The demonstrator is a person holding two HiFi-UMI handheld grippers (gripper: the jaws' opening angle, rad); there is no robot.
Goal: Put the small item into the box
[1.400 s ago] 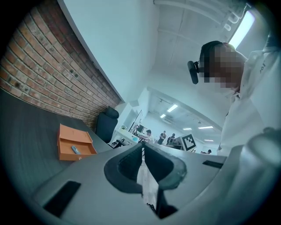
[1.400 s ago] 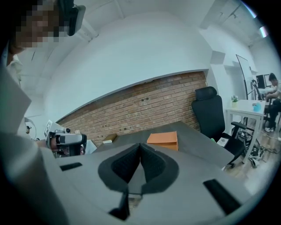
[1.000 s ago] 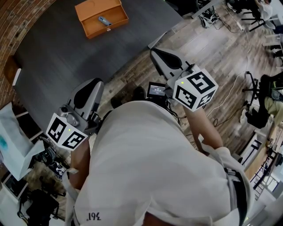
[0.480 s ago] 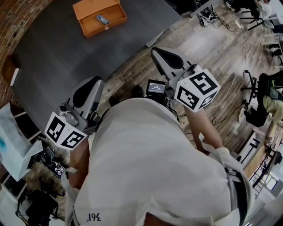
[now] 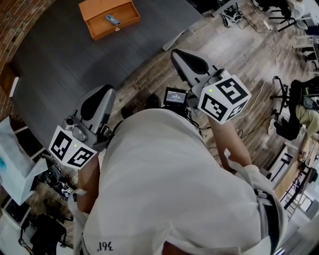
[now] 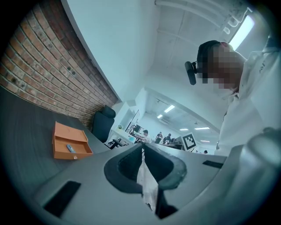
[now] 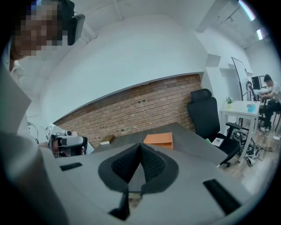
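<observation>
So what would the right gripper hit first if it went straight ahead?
Probably the orange box on the grey table, ahead of the right gripper's shut jaws; depth is unclear.

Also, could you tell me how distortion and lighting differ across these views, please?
Head view: evenly lit, orange box crisp, table edge bowed. Left gripper view: strong fisheye, dark corners, ceiling light glaring. Right gripper view: same dark corners, brick wall curved, softer light.

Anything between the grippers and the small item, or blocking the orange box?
Nothing visible. The small item already lies in the open orange box on the dark table; only bare tabletop separates it from the left gripper and right gripper, both held back, jaws shut and empty.
</observation>
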